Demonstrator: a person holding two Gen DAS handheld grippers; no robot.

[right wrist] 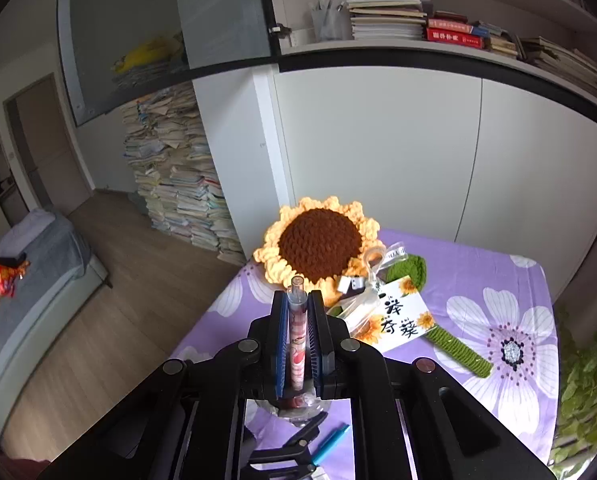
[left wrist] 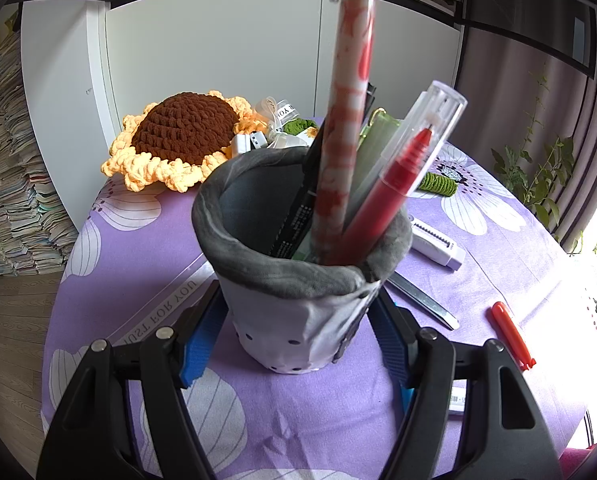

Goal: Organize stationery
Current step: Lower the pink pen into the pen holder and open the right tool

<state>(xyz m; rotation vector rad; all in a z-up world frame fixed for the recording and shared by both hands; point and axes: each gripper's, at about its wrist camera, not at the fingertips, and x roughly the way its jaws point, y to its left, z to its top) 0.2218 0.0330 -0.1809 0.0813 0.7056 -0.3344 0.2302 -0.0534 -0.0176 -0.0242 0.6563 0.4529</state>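
Left gripper (left wrist: pixel 298 320) tips down at the desk (left wrist: pixel 146 248), its blue pads pressed against the base of the grey pen pot (left wrist: pixel 294 280), one on each side, holding it upright. The right gripper (right wrist: pixel 297 336) also slants downward, jaws closed tight on a red-and-white patterned pen (right wrist: pixel 297 332) that runs along its fingers, clear end sticking out past the tips. In the left view that same pen (left wrist: pixel 346 120) stands steeply in the pot and runs out of the top of the frame.

The pot sits toward the near middle of the desk, with bare purple cloth around it to the left and front. A crocheted sunflower (left wrist: pixel 182 136) fills the far left corner by the white cupboard; open floor lies beyond the left edge.

Count in the pot: the patterned pen, one red pen with a clear cap (left wrist: pixel 398 176), one black pen (left wrist: pixel 298 216), and something green I can't make out. Out on the cloth to the right: one white eraser (left wrist: pixel 438 244), one red cap (left wrist: pixel 512 334), one silver blade-like piece (left wrist: pixel 422 300).
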